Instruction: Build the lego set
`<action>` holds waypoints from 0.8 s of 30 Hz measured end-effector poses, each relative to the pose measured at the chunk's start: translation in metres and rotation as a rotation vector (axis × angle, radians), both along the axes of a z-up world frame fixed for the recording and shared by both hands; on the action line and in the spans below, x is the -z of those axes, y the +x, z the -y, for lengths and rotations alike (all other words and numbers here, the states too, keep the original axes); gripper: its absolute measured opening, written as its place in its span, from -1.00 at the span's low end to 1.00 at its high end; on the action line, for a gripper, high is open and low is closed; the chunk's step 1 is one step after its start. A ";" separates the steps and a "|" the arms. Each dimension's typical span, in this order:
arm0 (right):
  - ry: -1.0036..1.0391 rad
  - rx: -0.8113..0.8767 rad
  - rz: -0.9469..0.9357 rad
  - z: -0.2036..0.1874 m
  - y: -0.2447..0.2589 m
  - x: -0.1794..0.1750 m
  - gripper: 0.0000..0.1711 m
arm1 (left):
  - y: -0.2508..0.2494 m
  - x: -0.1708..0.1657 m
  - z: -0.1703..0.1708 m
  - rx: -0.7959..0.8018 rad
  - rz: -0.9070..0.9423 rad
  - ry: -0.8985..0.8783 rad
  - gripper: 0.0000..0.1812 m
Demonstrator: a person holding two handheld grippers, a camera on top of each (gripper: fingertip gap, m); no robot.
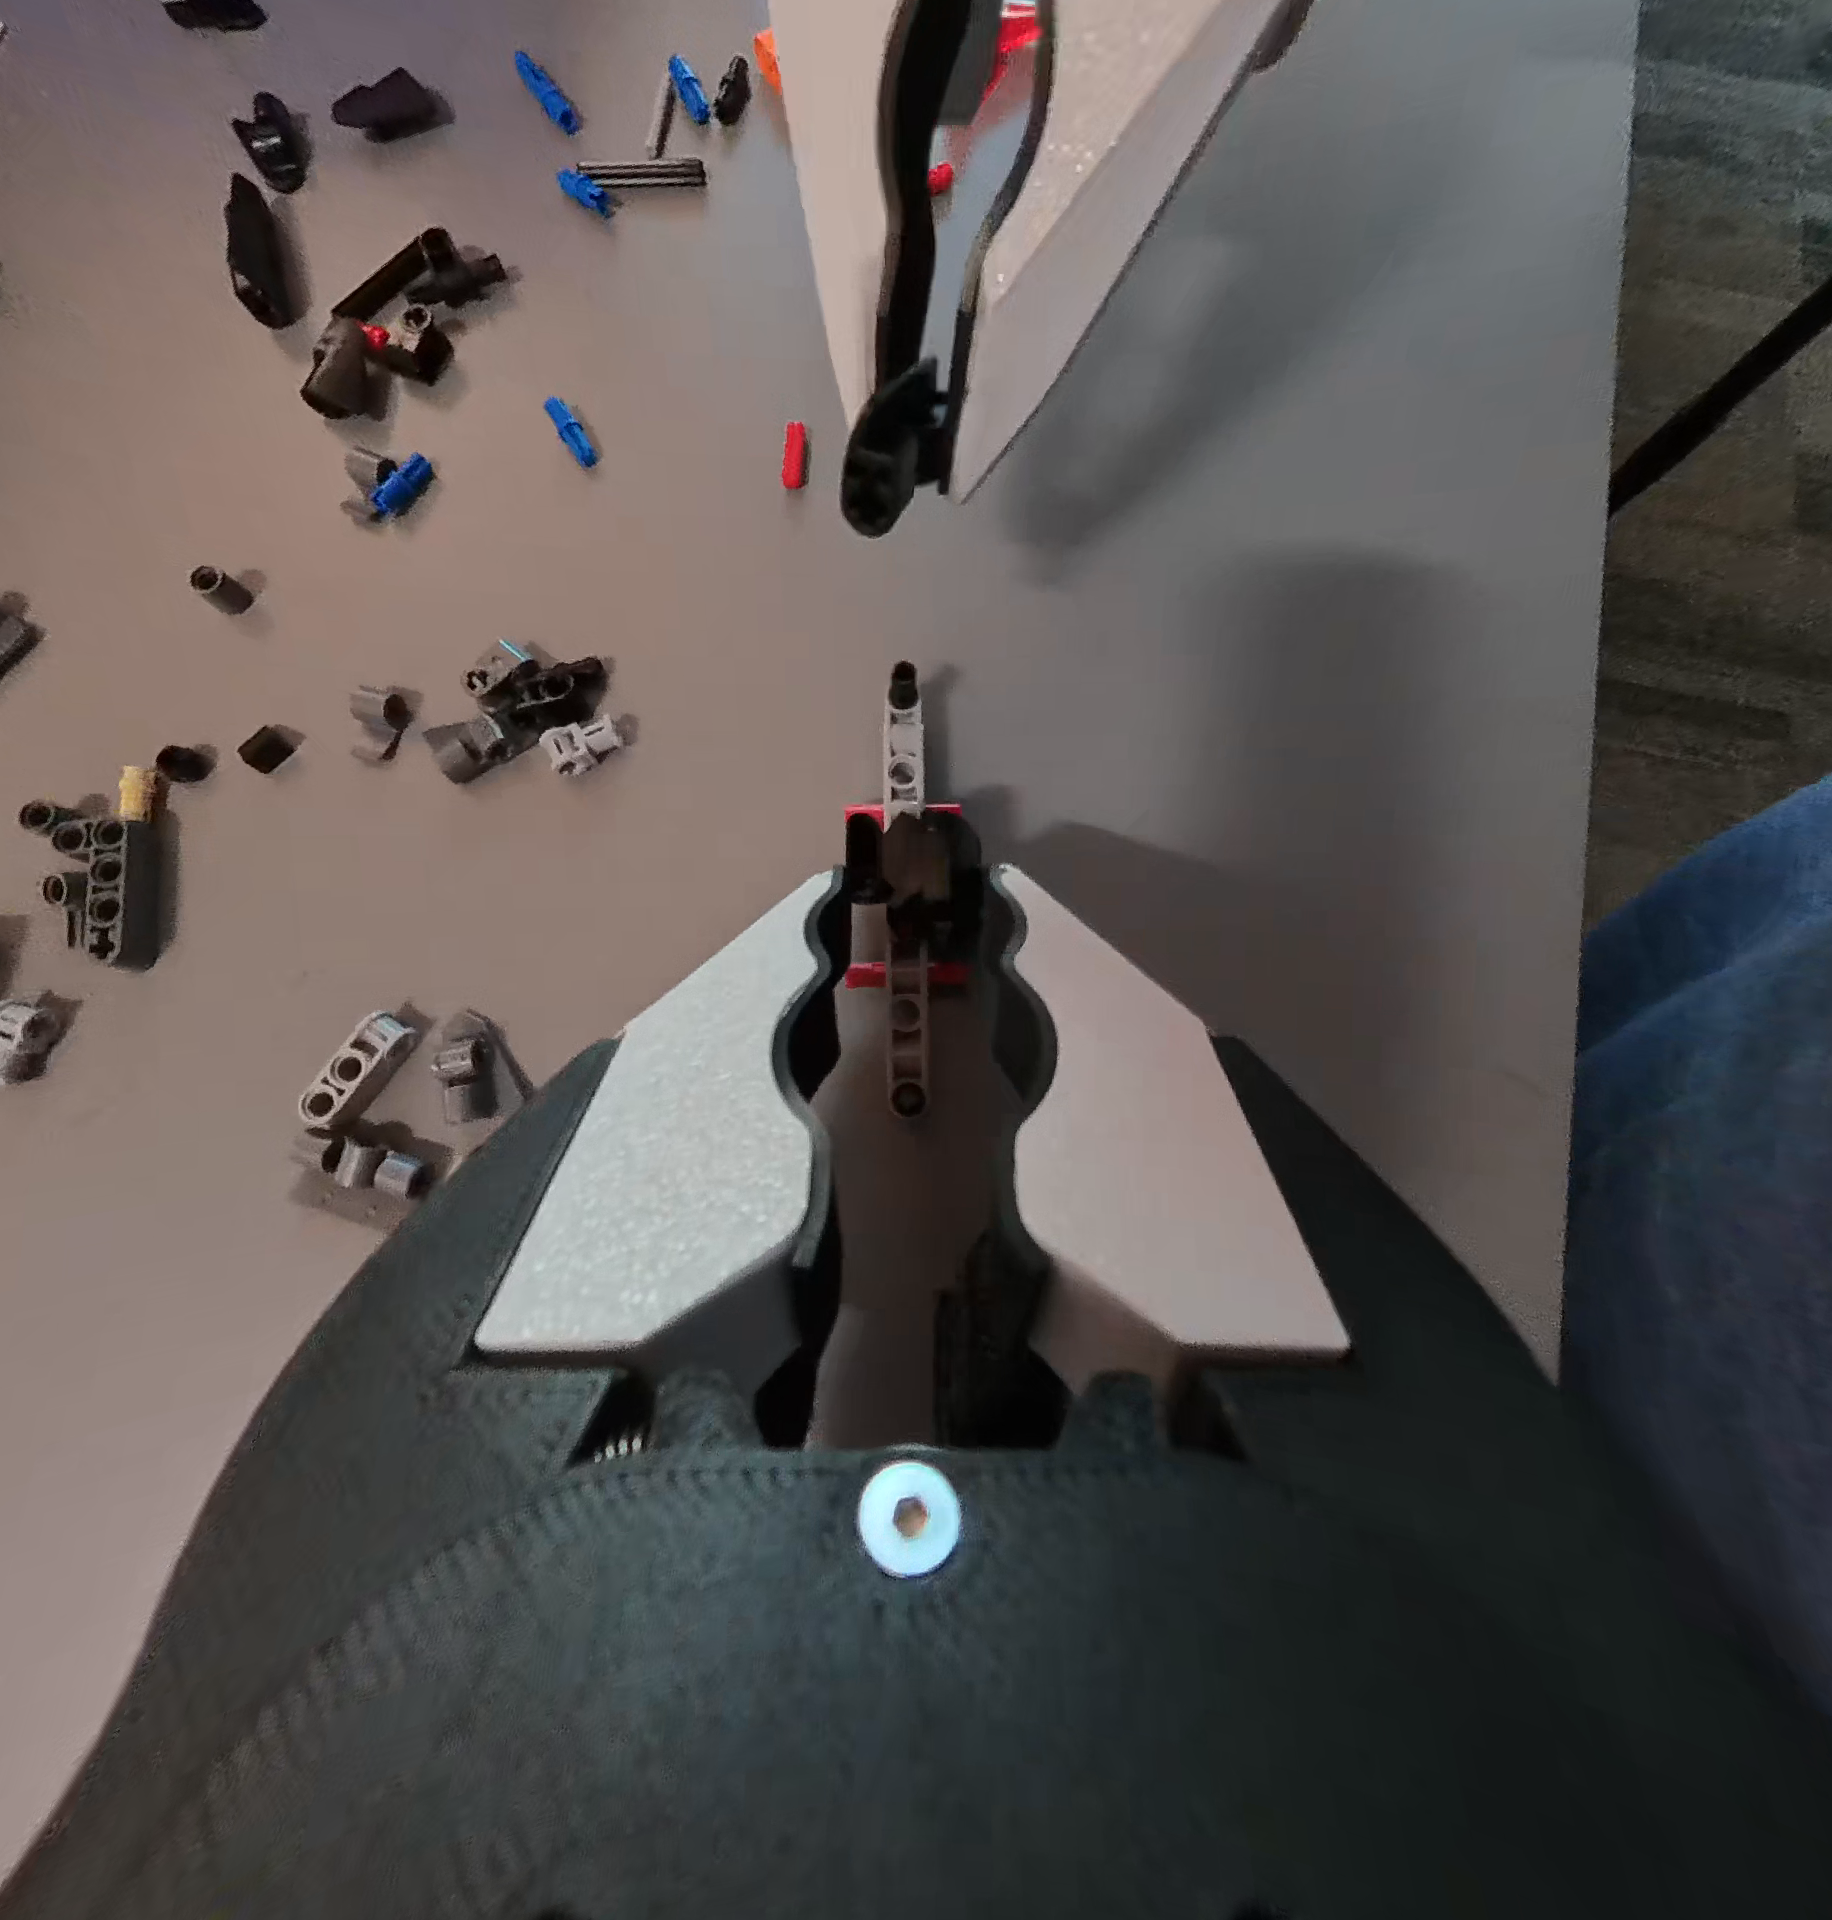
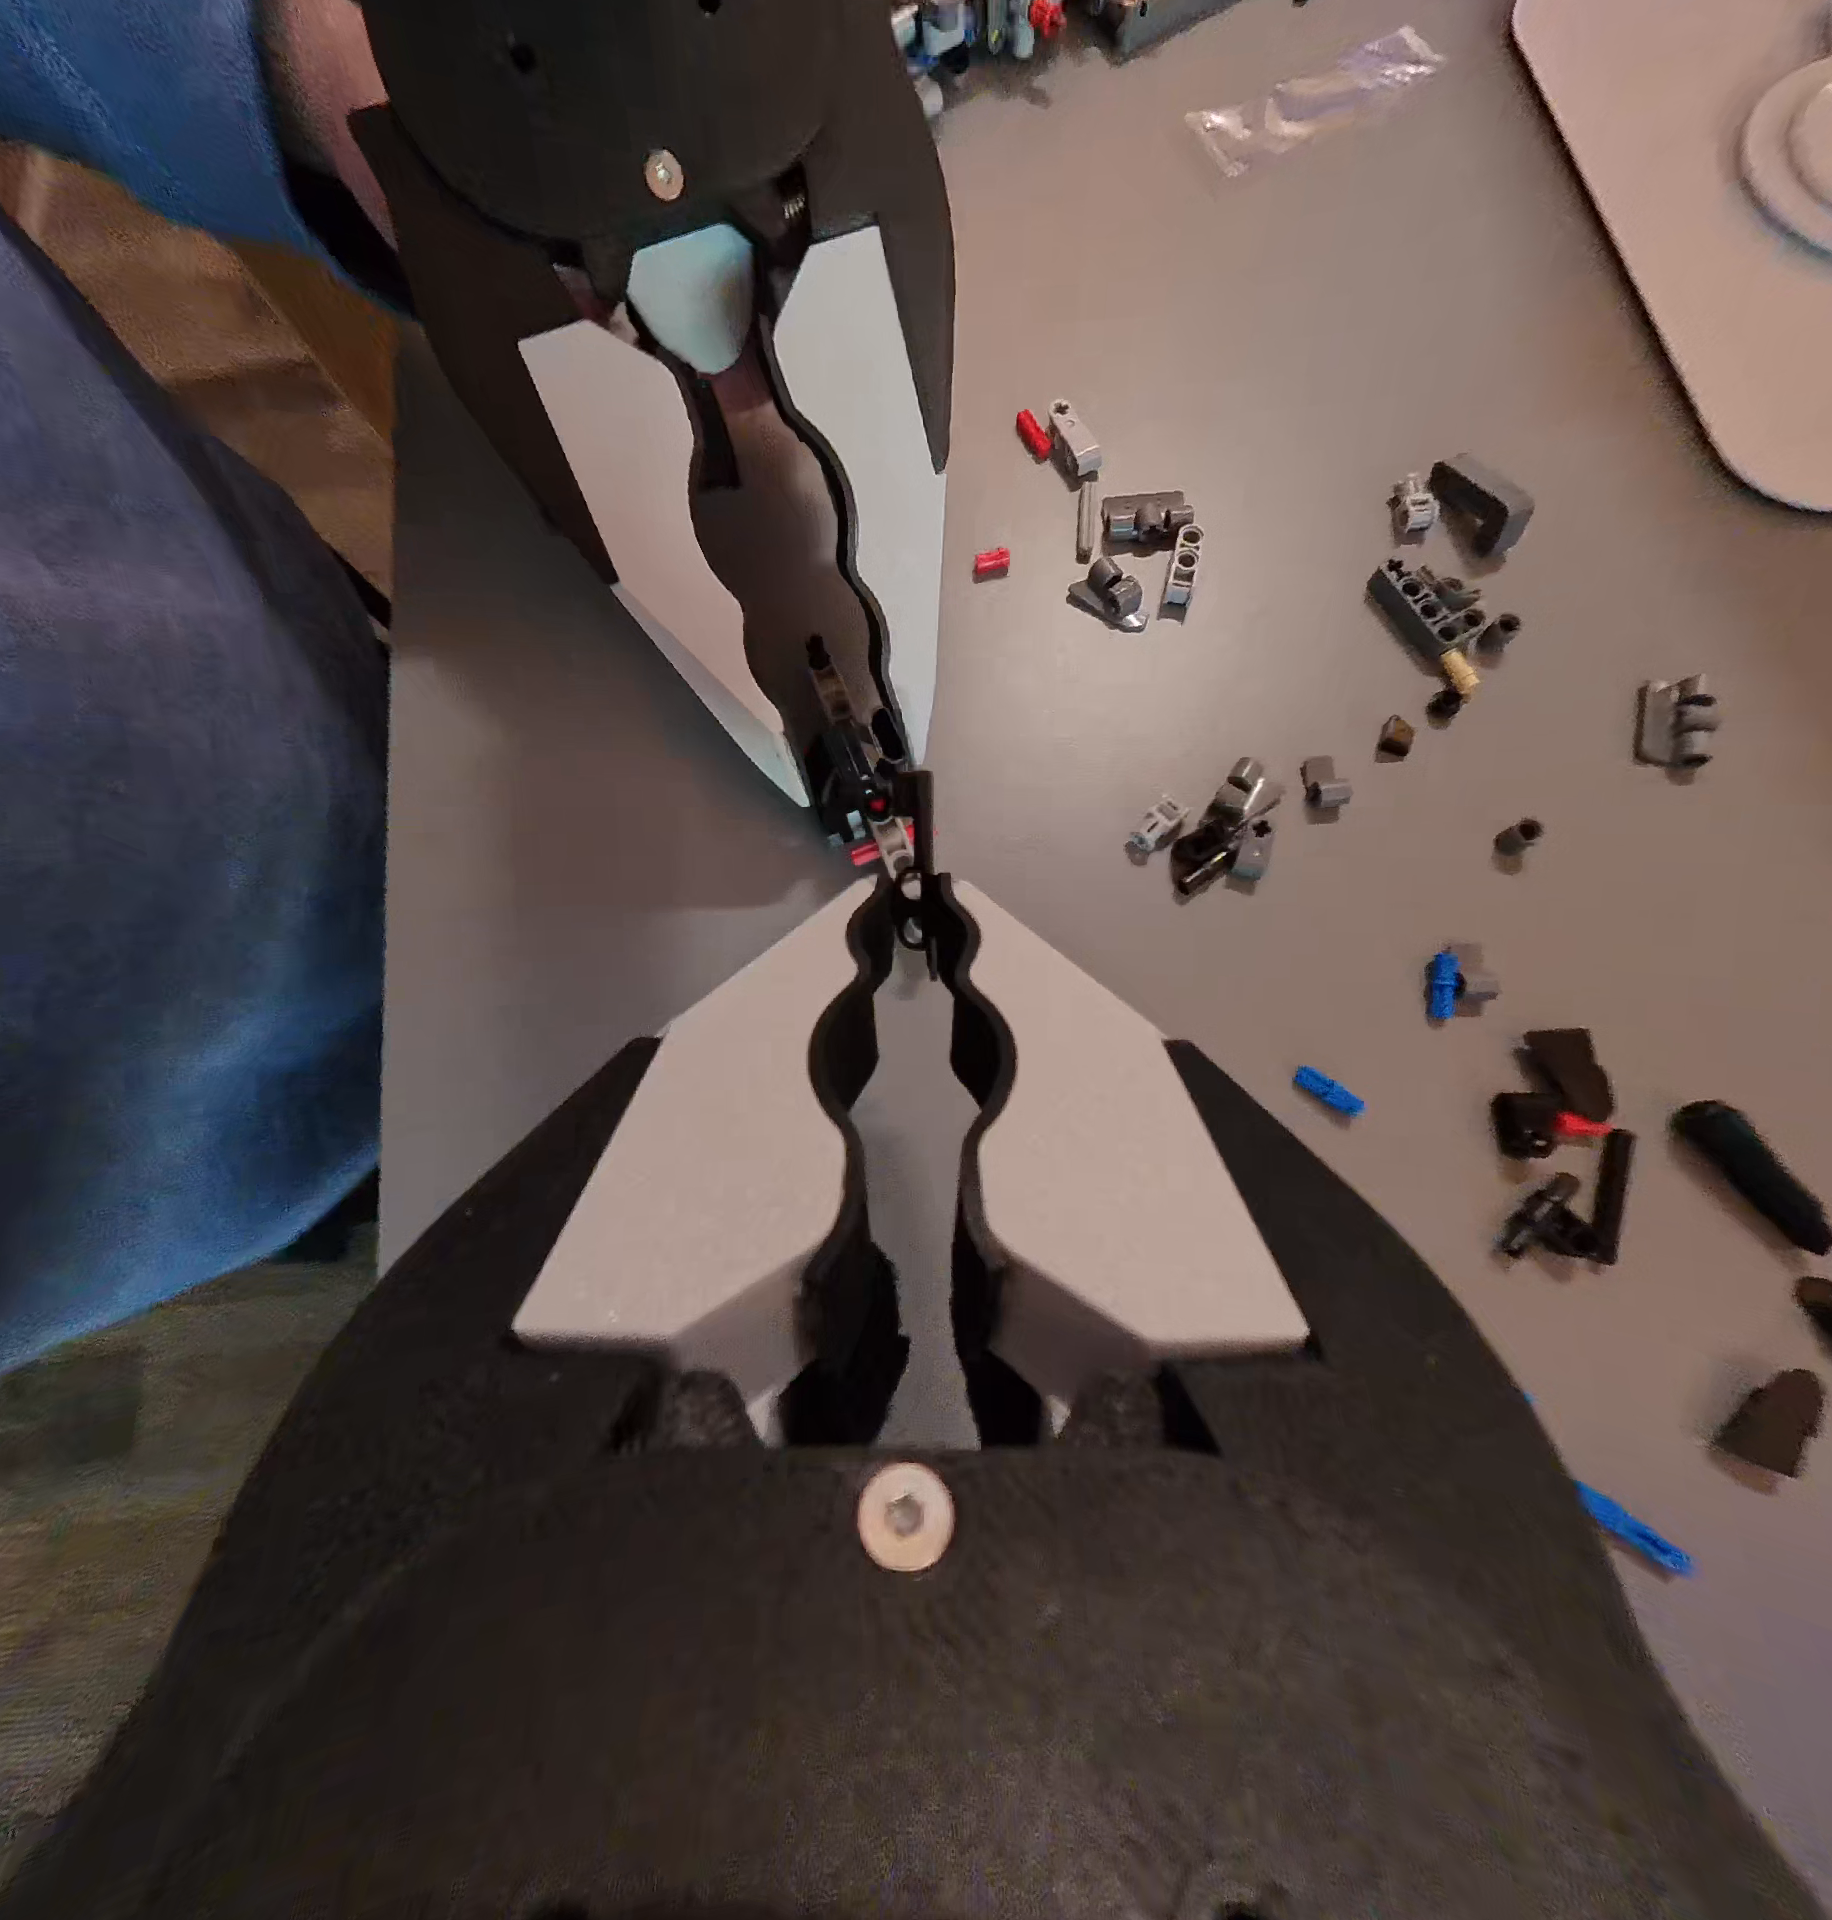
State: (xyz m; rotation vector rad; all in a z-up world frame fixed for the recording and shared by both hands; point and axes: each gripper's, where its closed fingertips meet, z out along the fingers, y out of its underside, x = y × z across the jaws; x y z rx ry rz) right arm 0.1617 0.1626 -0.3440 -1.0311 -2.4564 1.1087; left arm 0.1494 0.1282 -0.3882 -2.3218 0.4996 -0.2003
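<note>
Mating step, above table (image 1: pixel 1255 675) near its edge: left gripper (image 1: pixel 917 883) clamping subassembly (image 1: pixel 904 748); right gripper (image 2: pixel 910 914) clamping black part (image 2: pixel 922 821). Next: align, press home.

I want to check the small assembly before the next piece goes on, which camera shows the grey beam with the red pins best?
The left wrist view. There the grey beam assembly lies lengthwise between the left gripper tips, its holes and red cross pieces visible. In the right wrist view it is smaller and mostly hidden between the two grippers' tips.
</note>
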 end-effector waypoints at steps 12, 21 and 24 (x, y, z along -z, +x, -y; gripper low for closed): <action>0.087 -0.078 0.069 0.005 -0.001 0.030 -0.95 | -0.001 0.000 -0.001 0.089 -0.002 -0.009 -0.74; 0.196 -0.164 0.078 0.015 -0.004 0.040 -0.95 | -0.002 0.000 -0.001 0.111 0.003 -0.007 -0.74; 0.212 -0.184 0.082 0.016 -0.006 0.040 -0.95 | -0.002 0.000 -0.001 0.118 0.002 -0.005 -0.74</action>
